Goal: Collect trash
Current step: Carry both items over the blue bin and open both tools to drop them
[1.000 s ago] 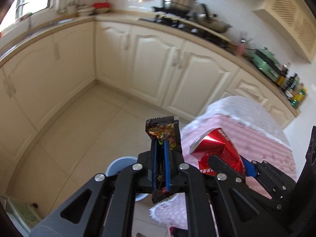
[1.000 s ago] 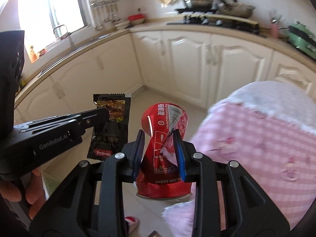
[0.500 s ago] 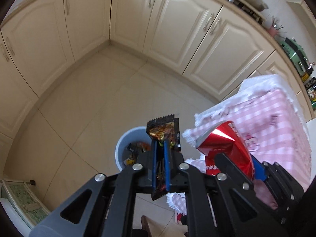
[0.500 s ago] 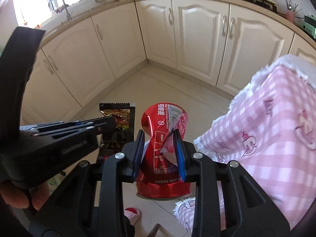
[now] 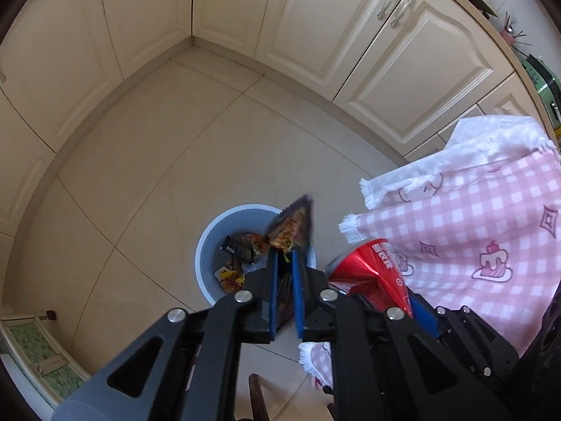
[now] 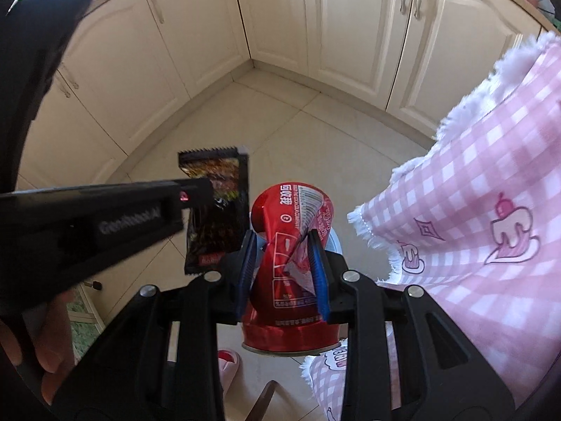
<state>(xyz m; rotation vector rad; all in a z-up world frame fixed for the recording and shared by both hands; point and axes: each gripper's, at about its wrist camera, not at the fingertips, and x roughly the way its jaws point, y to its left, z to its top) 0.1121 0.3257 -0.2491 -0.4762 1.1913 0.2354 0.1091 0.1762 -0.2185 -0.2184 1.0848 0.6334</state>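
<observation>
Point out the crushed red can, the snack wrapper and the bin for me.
crushed red can [image 6: 291,263], right wrist view, dented middle between the pads.
snack wrapper [image 5: 292,226], left wrist view, upper end above the pads.
bin [image 5: 207,242], left wrist view, left rim.

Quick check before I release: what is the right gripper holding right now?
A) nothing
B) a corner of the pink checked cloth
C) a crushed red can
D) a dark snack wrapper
C: in the right wrist view the blue pads of the right gripper press on both sides of the crushed red can; the snack wrapper is in the left gripper.
</observation>
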